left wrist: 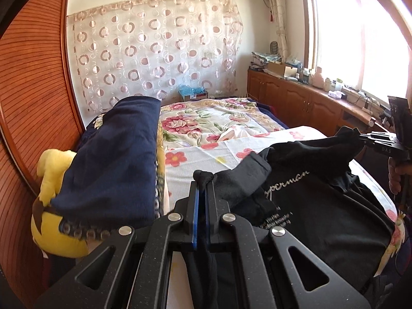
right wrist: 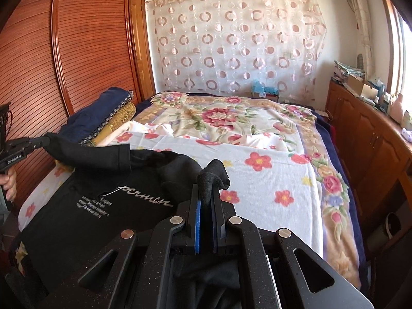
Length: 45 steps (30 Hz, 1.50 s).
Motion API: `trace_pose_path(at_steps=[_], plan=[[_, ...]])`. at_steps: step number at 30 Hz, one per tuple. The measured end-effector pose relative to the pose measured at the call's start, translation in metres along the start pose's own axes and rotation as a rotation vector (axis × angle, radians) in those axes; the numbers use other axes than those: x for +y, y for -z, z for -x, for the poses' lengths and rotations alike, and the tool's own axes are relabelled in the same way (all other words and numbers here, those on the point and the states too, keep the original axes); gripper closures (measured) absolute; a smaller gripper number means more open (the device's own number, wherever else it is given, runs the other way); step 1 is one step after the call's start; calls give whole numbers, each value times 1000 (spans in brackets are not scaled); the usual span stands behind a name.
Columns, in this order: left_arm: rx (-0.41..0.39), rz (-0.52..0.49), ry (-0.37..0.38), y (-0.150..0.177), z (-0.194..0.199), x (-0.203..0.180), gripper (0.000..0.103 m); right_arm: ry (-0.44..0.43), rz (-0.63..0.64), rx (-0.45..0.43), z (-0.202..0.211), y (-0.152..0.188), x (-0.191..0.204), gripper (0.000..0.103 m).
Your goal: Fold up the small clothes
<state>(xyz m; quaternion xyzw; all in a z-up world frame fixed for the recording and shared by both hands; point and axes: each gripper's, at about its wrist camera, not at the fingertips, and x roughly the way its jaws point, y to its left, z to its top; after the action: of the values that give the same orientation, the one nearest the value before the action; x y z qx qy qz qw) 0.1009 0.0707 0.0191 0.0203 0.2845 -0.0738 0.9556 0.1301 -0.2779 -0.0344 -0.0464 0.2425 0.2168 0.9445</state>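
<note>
1. The left hand-held gripper (left wrist: pixel 203 180) has its jaws pressed together on a bunch of black cloth, one corner of the black T-shirt (left wrist: pixel 316 200); the cloth sticks out as a small knot above the fingertips
2. The right hand-held gripper (right wrist: pixel 208 182) is also pinched tight on another bunch of the same T-shirt (right wrist: pixel 85 206), with a fold of the fabric standing up between its blue pads (right wrist: pixel 197 228)
3. The T-shirt lies at the near edge of the bed (right wrist: pixel 270 185), on a white sheet with red flowers (right wrist: pixel 257 175); it is spread between the two grippers, partly lifted and wrinkled, and white script lettering (right wrist: pixel 144 195) shows on its upper side
4. In the left wrist view the other gripper appears at the right edge, holding the shirt's far corner, with a hand (left wrist: pixel 401 172) on its handle; in the right wrist view a hand (right wrist: pixel 9 182) is at the left edge in the same way
5. Further on the bed lies a floral blanket (right wrist: pixel 226 118)
6. Beside the wooden wardrobe (right wrist: pixel 77 51) is a pile of folded dark blue bedding (left wrist: pixel 116 154), and a yellow plush toy (left wrist: pixel 55 200) lies partly under it
7. A low wooden counter (left wrist: pixel 303 97) with many small things runs below the window (left wrist: pixel 360 38)
</note>
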Motion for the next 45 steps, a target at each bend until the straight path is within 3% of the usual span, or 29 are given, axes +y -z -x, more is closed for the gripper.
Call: trace_pose_path(at_steps=[13, 21, 26, 29, 34, 38, 40, 42, 45], plan=[[-87, 108, -8, 50, 99, 15, 99, 12, -35, -67, 106, 59, 7, 97], [-29, 83, -38, 82, 127, 7, 99, 26, -21, -20, 152, 80, 16, 97], [77, 78, -46, 103, 99, 10, 98, 37, -45, 73, 138, 98, 23, 97], [93, 73, -44, 112, 94, 10, 89, 73, -41, 156, 113, 115, 25, 97], [69, 80, -18, 107, 96, 16, 66, 65, -50, 200, 100, 112, 23, 97], [81, 85, 1, 100, 84, 20, 61, 85, -47, 183, 107, 101, 24, 92], [87, 84, 20, 97, 75, 21, 42, 96, -49, 172, 114, 98, 27, 89], [99, 74, 24, 96, 65, 23, 32, 103, -43, 155, 118, 95, 32, 82], [129, 53, -4, 93, 47, 26, 31, 108, -34, 128, 125, 99, 34, 72]])
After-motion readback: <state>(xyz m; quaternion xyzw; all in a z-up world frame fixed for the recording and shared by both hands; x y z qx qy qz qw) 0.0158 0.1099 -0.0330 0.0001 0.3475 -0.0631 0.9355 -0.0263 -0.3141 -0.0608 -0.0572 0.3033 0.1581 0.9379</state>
